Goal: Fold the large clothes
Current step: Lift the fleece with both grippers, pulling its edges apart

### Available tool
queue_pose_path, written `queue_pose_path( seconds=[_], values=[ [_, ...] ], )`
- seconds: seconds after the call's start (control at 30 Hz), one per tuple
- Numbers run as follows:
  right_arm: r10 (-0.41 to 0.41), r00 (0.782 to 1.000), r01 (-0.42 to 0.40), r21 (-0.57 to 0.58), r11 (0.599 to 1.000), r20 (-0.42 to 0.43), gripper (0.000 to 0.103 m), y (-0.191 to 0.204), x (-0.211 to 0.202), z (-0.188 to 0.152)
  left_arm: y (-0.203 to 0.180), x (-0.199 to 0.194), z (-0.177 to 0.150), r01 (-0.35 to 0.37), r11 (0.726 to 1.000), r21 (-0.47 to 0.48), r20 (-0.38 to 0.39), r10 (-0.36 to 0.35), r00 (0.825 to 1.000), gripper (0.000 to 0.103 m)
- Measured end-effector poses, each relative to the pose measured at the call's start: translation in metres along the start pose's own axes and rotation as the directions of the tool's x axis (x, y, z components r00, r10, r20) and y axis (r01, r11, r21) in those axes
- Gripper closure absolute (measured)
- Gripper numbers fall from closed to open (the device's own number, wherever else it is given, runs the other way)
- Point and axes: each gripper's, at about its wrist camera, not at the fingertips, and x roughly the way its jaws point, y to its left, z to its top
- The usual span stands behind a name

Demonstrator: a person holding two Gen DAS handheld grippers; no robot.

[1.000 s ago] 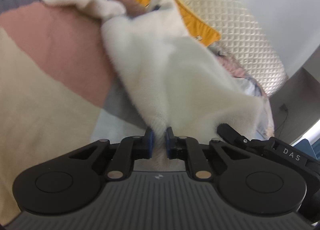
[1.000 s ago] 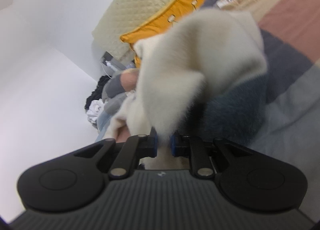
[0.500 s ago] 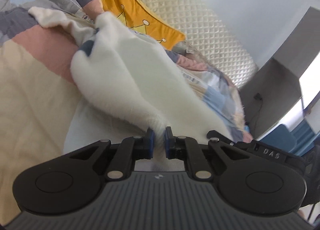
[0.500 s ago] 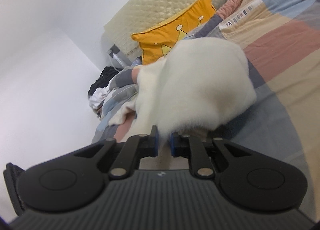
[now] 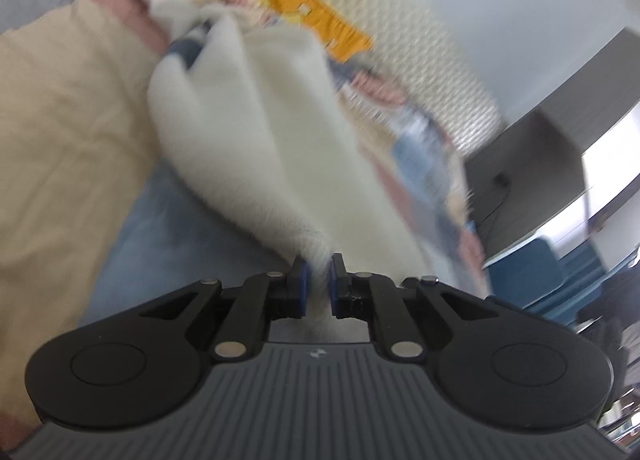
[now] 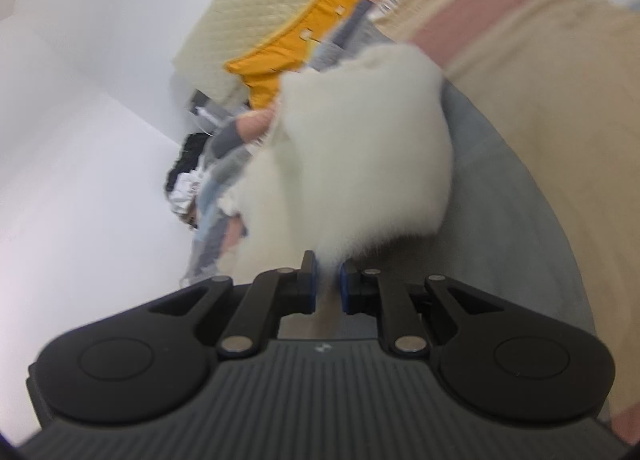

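- I'm holding the white fluffy garment point(image 5: 280, 131) with both tools: the left gripper point(image 5: 318, 280) is pinching a bunched edge of it between its jaws, which are drawn close together around the pile.
- The right gripper point(image 6: 327, 280) is doing the same on another edge, its jaws nearly together with a tuft of the garment point(image 6: 360, 147) squeezed between them.
- The garment is hanging partly lifted over the bed point(image 5: 68, 131), draping away from both grippers onto the patchwork cover; a dark blue patch point(image 5: 188, 49) is showing at its far end in the left view.
- Both views are smearing with motion blur, so I'm not reading fine detail here.
- My judgement: I'm in the middle of carrying a fold over, and no finished fold is showing.
- To do this well, I'm thinking: keep both pinches firm, hold the two gripped edges level and taut between the grippers, and lay them down together so the thick pile isn't bunching underneath.
- The risk I'm watching is the fluffy fabric slipping out of a shallow pinch.
- A yellow cushion point(image 5: 304, 7) is leaning against the quilted headboard point(image 5: 400, 39), and a heap of dark and white clothes point(image 6: 188, 175) is lying by the wall.
- Writing: there's print on a strip of the cover in the right view, but it's too blurred for me to read, and I'm making out no brand name.
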Motion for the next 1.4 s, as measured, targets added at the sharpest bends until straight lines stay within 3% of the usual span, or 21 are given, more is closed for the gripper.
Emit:
queue_pose_path(
  seconds=[0.27,0.37,0.4,0.53,0.6,0.67,0.7,0.8,0.9,1.1,1.17,1.23,1.3,1.4],
  values=[
    [-0.086,0.988,0.091,0.034,0.995,-0.125,0.086,-0.029,0.054,-0.016,0.037,0.034,-0.002,-0.138,0.987,-0.085,-0.122,0.127,0.984,0.087],
    [-0.103,0.984,0.109,0.035,0.993,-0.145,0.086,-0.035,0.065,-0.018,0.05,0.044,0.005,-0.157,0.978,-0.141,-0.142,0.137,0.98,0.064],
    [-0.099,0.984,0.107,0.047,0.993,-0.148,0.086,-0.038,0.065,-0.018,0.055,0.044,0.006,-0.162,0.973,-0.164,-0.14,0.139,0.98,0.05],
    [-0.078,0.985,0.093,0.093,0.991,-0.156,0.084,-0.04,0.058,-0.018,0.069,0.043,0.009,-0.136,0.96,-0.246,-0.128,0.107,0.986,0.044],
    [-0.067,0.983,0.09,0.132,0.987,-0.169,0.061,-0.04,0.052,-0.018,0.079,0.038,0.005,-0.115,0.948,-0.298,-0.122,0.082,0.989,0.044],
    [-0.032,0.987,0.059,0.168,0.984,-0.16,0.044,-0.042,0.042,-0.016,0.086,0.035,0.005,-0.096,0.937,-0.335,-0.112,0.062,0.992,0.044],
    [-0.022,0.989,0.048,0.182,0.982,-0.143,0.043,-0.042,0.036,-0.014,0.086,0.035,0.006,-0.093,0.933,-0.348,-0.106,0.059,0.993,0.044],
    [0.001,0.998,0.015,0.259,0.966,-0.06,0.043,-0.05,0.018,-0.005,0.088,0.033,0.007,-0.093,0.929,-0.358,-0.092,0.064,0.994,0.044],
    [-0.034,0.999,0.026,0.361,0.932,0.016,0.044,-0.069,0.003,0.006,0.088,0.035,0.008,-0.103,0.925,-0.366,-0.086,0.076,0.993,0.044],
    [-0.073,0.997,0.052,0.493,0.869,0.023,0.048,-0.105,0.017,0.014,0.085,0.045,0.013,-0.122,0.921,-0.37,-0.059,0.107,0.992,0.045],
    [-0.059,0.998,0.044,0.49,0.871,0.015,0.047,-0.107,0.03,0.018,0.084,0.05,0.014,-0.126,0.922,-0.367,-0.052,0.115,0.992,0.046],
    [-0.024,1.0,0.015,0.461,0.887,0.014,0.048,-0.105,0.042,0.024,0.08,0.055,0.015,-0.144,0.924,-0.354,-0.047,0.136,0.99,0.054],
    [0.022,1.0,-0.028,0.439,0.898,0.017,0.061,-0.104,0.049,0.031,0.079,0.058,0.015,-0.159,0.926,-0.341,-0.045,0.153,0.987,0.067],
    [0.008,0.999,-0.024,0.362,0.932,0.046,0.067,-0.095,0.046,0.038,0.078,0.055,0.018,-0.155,0.928,-0.339,-0.025,0.155,0.988,0.078]
  ],
)
